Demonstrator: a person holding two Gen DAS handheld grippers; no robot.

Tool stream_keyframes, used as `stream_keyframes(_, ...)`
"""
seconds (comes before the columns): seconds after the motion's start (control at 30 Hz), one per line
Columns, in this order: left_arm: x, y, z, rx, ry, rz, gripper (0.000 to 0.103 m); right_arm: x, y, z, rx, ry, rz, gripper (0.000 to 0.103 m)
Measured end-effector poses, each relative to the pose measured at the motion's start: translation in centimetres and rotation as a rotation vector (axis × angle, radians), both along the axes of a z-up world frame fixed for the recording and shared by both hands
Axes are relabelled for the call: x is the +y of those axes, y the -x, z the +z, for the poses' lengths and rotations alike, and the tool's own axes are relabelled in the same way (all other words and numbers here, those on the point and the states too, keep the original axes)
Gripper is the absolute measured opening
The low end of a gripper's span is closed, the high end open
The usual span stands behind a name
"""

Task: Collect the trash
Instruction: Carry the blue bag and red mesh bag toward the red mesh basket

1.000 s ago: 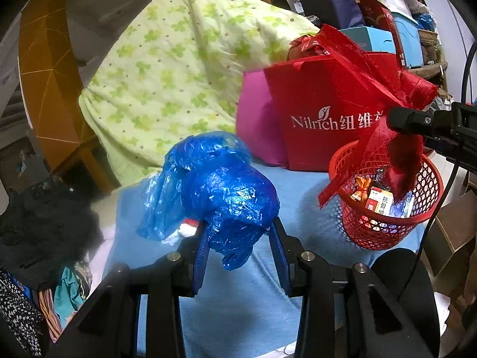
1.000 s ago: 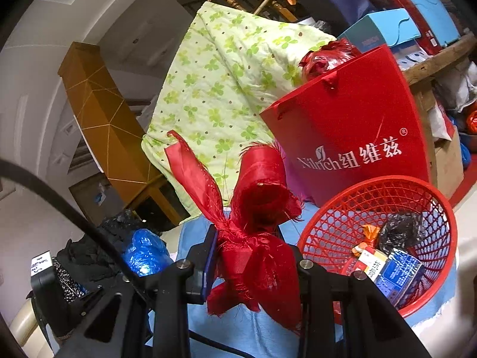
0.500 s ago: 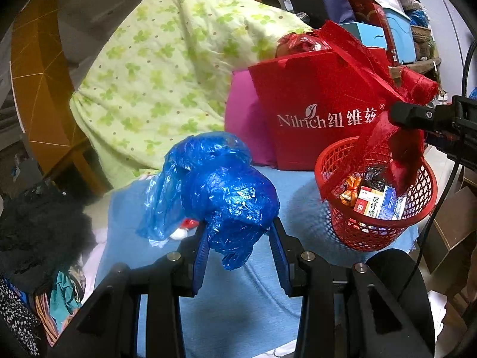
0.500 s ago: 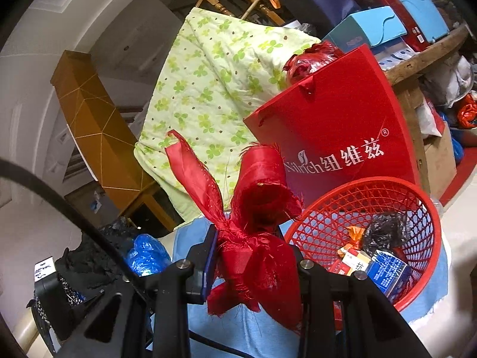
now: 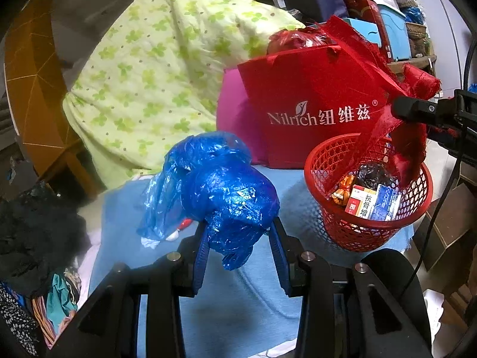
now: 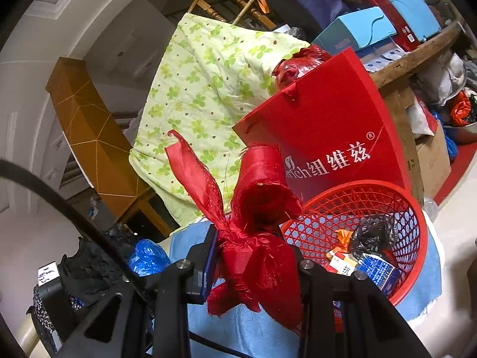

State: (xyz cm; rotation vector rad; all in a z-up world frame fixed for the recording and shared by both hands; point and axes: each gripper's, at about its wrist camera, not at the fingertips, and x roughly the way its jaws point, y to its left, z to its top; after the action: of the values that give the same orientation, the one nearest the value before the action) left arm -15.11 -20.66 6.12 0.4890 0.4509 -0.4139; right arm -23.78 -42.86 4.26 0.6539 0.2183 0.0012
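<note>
My left gripper (image 5: 240, 238) is shut on a crumpled blue plastic bag (image 5: 220, 185), held above the blue cloth (image 5: 238, 313), left of the red mesh basket (image 5: 411, 208). My right gripper (image 6: 256, 256) is shut on a frayed red ribbon cloth (image 6: 256, 238), held just left of the red mesh basket (image 6: 414, 244). In the left wrist view the red cloth (image 5: 408, 137) hangs over the basket's rim. The basket holds small boxes (image 5: 372, 205), a black bag (image 6: 369, 235) and wrappers.
A red Nilrich paper bag (image 5: 313, 113) stands behind the basket, with a pink bag (image 5: 232, 119) beside it. A green-flowered quilt (image 5: 155, 68) lies behind. Dark clothes (image 5: 32, 232) pile at the left. Boxes (image 6: 357, 29) and a wooden shelf (image 6: 417, 56) stand at the right.
Both grippers have shifted slightly with their loads; the basket and red bag sit a little further left in both views. Both grips are unchanged.
</note>
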Motion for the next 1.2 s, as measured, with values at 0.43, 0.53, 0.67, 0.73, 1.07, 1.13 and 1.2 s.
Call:
stream_keyframes(0.43, -1.1, 0.1, -0.4, 0.008, -0.021, -0.031, 0.041, -1.5, 0.7, -0.5, -0.001, -0.026, -0.031, 0.037)
stream_keyframes(0.53, -1.4, 0.2, -0.5, 0.007, -0.026, -0.038, 0.041, -1.9, 0.8, -0.6, 0.0, -0.034, -0.04, 0.037)
stream_keyframes(0.67, -1.8, 0.3, -0.6, 0.009, -0.032, -0.048, 0.041, -2.4, 1.0, -0.8, 0.002, -0.041, -0.051, 0.037)
stream_keyframes(0.73, -2.1, 0.4, -0.6, 0.008, -0.036, -0.051, 0.041, -2.6, 1.1, -0.9, 0.003, -0.046, -0.055, 0.037)
stream_keyframes(1.07, -3.3, 0.7, -1.1, 0.026, -0.048, -0.086, 0.041, -3.8, 1.7, -1.5, 0.009, -0.065, -0.09, 0.037)
stream_keyframes(1.13, -3.7, 0.8, -1.2, 0.042, -0.042, -0.098, 0.041, -4.3, 1.9, -1.7, 0.011, -0.071, -0.102, 0.037)
stream_keyframes(1.2, -4.1, 0.8, -1.3, 0.054, -0.036, -0.114, 0.041, -4.8, 2.1, -1.9, 0.012, -0.08, -0.118, 0.037)
